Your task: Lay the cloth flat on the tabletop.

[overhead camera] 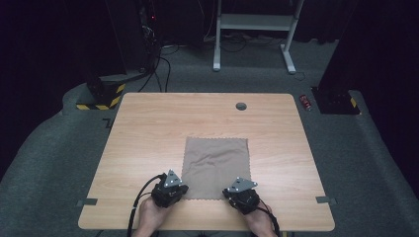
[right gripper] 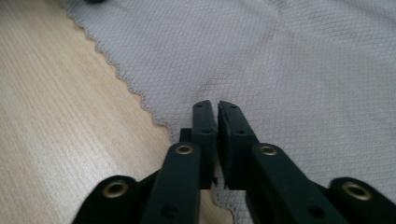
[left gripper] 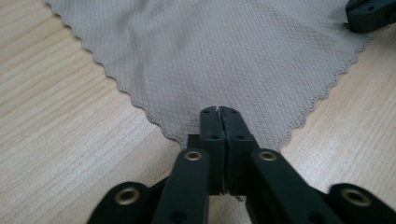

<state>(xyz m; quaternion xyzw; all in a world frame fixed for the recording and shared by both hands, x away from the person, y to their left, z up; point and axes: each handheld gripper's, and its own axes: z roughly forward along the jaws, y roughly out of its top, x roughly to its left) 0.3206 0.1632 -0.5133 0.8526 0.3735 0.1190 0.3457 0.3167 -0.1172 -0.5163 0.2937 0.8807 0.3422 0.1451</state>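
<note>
A beige cloth (overhead camera: 216,165) with scalloped edges lies flat on the wooden table (overhead camera: 207,118), slightly wrinkled in the middle. My left gripper (overhead camera: 183,188) sits at its near left corner. In the left gripper view its jaws (left gripper: 219,112) are pressed together over that corner of the cloth (left gripper: 224,56), which stays flat; I cannot tell if any fabric is pinched. My right gripper (overhead camera: 227,191) sits at the near right corner, and its tip (left gripper: 369,14) shows far off in the left gripper view. Its jaws (right gripper: 217,105) stand almost together above the cloth (right gripper: 303,70).
A round cable hole (overhead camera: 241,106) is near the table's far edge. Grey tape marks (overhead camera: 87,202) (overhead camera: 326,200) sit at the near corners. On the floor beyond are a red can (overhead camera: 306,102), a white frame (overhead camera: 252,22) and a black-and-yellow base (overhead camera: 101,96).
</note>
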